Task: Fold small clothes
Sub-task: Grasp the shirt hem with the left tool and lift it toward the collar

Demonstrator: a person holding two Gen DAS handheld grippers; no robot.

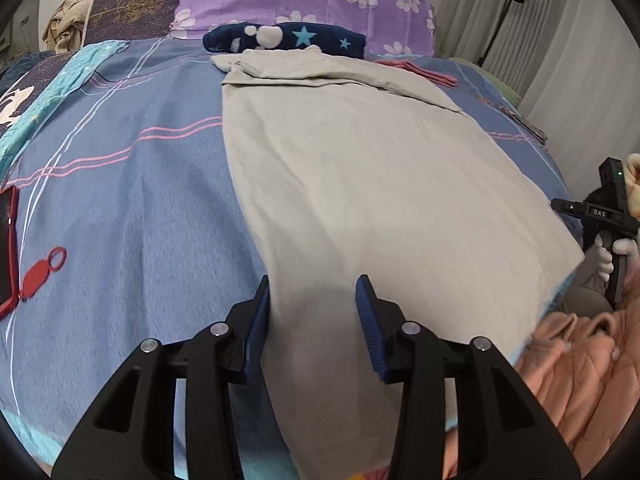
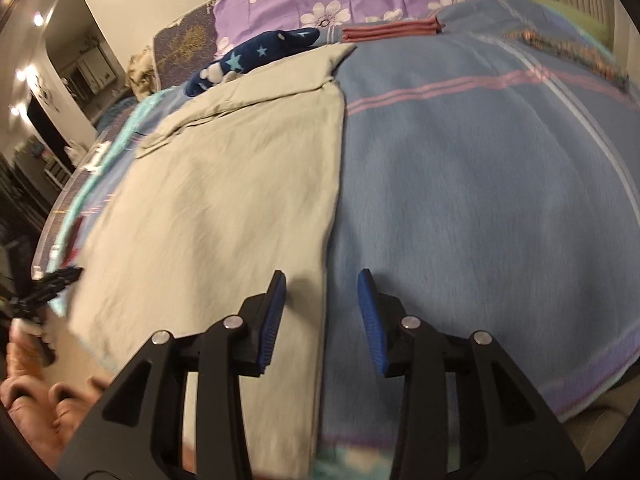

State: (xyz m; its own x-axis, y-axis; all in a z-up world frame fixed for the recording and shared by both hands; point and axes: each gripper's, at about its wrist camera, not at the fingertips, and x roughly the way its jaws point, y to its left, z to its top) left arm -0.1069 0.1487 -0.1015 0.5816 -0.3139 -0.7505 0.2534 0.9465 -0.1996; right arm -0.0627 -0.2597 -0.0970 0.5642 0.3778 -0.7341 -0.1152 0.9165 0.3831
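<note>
Now: one grey garment (image 1: 360,184) on bed; two tools, left tool (image 1: 316,292), right tool (image 2: 322,286), part-open, empty.

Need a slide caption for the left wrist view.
Open left gripper poised over the near edge of a beige garment spread on a blue striped bedspread.
</note>
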